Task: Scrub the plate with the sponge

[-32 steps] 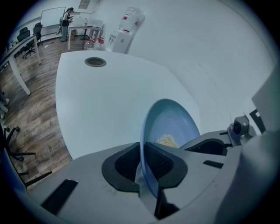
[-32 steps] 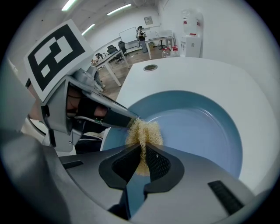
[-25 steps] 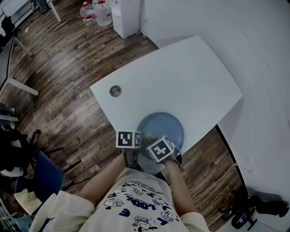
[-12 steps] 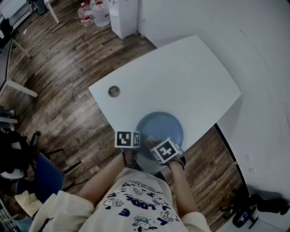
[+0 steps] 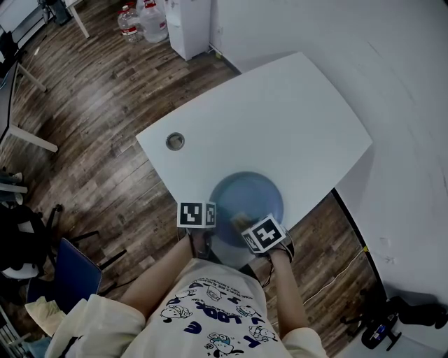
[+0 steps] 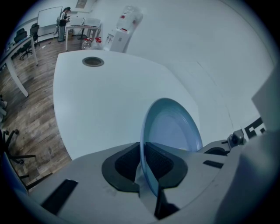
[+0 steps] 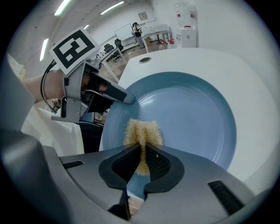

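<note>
At near corner of white table (image 5: 287, 119), blue plate (image 5: 248, 196) sits by the person, its near rim at the table edge or slightly over it. Left gripper (image 6: 143, 167) clamped on plate rim: rim runs edge-on between the two dark pads, both touching it. Right gripper (image 7: 142, 164) clamped on yellow sponge (image 7: 142, 131), which sticks out past the jaws and presses on the plate's inner face near its left rim. The two grippers are close together, left one just beside the sponge in the right gripper view, both at the plate's near side.

Around: round grommet hole (image 5: 175, 142) in tabletop, well apart from plate, toward the left edge. Tabletop beyond plate is open white surface up to the far rounded edge. Light wall (image 5: 399, 91) runs close along the table's right and far sides, tight there. Wood floor (image 5: 91, 105) to the left; blue chair (image 5: 70, 273) near person's left, water bottles (image 5: 143, 19) and white cabinet (image 5: 190, 24) far off. Person's body close against the near table corner.
</note>
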`<state>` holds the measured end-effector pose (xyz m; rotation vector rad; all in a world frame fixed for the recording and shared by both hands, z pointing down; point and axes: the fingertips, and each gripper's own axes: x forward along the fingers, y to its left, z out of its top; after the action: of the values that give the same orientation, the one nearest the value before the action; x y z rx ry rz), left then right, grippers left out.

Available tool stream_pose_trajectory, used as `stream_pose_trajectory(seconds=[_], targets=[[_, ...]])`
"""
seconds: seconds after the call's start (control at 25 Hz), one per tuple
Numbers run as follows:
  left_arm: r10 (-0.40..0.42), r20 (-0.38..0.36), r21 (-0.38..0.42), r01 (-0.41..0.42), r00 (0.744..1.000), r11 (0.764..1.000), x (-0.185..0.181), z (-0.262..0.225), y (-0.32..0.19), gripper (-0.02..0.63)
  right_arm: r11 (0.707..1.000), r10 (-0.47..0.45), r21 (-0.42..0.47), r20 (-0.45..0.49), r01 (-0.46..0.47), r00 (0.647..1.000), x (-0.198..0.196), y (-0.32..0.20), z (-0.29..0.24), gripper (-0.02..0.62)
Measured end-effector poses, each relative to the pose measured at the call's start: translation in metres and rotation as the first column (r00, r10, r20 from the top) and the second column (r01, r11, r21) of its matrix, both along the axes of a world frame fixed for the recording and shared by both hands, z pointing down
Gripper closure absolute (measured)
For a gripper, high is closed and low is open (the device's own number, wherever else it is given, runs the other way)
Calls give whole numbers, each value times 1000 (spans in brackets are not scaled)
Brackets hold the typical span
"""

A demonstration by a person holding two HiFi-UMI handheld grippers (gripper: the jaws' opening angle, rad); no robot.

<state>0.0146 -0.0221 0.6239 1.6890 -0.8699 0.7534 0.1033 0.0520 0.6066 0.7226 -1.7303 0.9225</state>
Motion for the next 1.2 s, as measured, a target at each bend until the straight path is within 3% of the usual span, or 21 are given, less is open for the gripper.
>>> stream_pose_trajectory(seconds=[1.2], targets=[[17, 9, -3, -17, 1000, 1000, 2, 1, 0, 561, 990, 138, 7, -60, -138, 989, 75, -15, 0, 545]])
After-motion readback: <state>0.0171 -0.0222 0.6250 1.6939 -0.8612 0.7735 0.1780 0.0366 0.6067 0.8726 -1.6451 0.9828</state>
